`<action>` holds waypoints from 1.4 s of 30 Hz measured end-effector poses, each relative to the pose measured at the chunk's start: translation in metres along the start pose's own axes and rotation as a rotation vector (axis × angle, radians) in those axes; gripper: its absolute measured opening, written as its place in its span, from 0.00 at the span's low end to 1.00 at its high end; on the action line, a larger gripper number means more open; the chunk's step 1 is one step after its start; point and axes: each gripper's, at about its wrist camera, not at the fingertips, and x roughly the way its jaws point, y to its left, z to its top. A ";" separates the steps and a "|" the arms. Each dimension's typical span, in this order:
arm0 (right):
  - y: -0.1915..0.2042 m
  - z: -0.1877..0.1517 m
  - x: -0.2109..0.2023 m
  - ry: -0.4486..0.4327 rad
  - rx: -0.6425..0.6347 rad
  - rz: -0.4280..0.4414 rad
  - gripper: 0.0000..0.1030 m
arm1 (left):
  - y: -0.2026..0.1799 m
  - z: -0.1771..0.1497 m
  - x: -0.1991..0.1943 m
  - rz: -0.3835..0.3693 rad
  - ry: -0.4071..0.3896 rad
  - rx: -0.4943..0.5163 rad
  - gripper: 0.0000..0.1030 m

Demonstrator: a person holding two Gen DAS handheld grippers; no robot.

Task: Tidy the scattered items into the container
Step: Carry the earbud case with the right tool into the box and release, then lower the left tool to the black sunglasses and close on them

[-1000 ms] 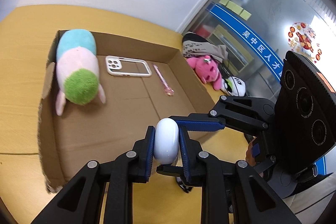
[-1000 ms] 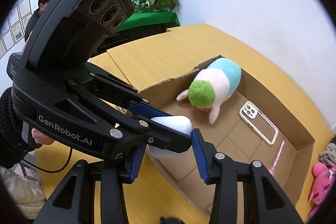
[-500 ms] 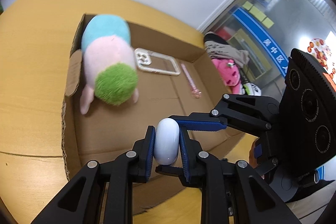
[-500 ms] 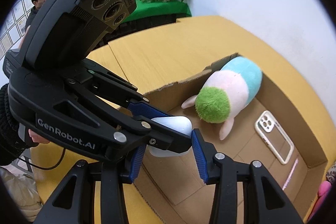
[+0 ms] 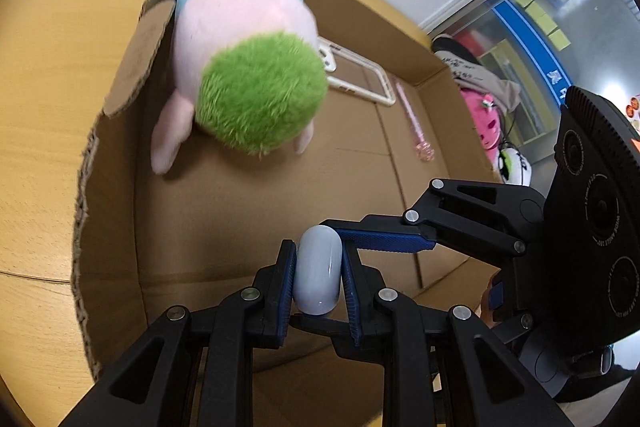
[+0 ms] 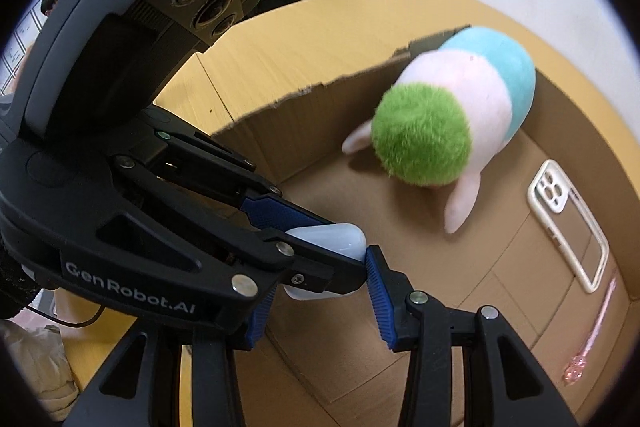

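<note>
1. Left gripper [image 5: 318,277] is clamped on the white oval case [image 5: 318,277], above the cardboard box [image 5: 120,247] floor near its front wall
2. Right gripper [image 6: 320,291] seems to pinch the same case endwise; its near pad is hidden
3. Placing step: lower it beside the plush toy [image 5: 244,55], then let go

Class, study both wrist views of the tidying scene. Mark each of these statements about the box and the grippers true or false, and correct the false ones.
1. The left gripper is clamped on a white oval case. True.
2. The plush toy lies on the table outside the cardboard box. False: it lies inside the box.
3. A phone case lies on the box floor. True.
4. The pink pen is held by the right gripper. False: it lies on the box floor.
</note>
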 end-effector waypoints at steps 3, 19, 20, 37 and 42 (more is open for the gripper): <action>-0.002 -0.001 0.008 0.018 0.009 0.013 0.41 | 0.004 0.000 0.006 0.025 0.020 -0.013 0.22; -0.005 -0.007 0.013 0.027 0.051 0.042 0.46 | 0.000 -0.004 0.002 0.135 -0.003 -0.028 0.32; -0.005 -0.009 0.008 0.016 0.055 0.032 0.47 | -0.002 -0.005 -0.002 0.139 -0.018 -0.022 0.37; 0.001 -0.118 -0.163 -0.390 0.371 -0.198 0.64 | -0.122 -0.083 -0.088 0.209 -0.448 0.151 0.88; -0.012 -0.150 -0.182 -0.429 0.455 -0.238 0.64 | -0.169 -0.107 -0.065 0.142 -0.402 0.247 0.91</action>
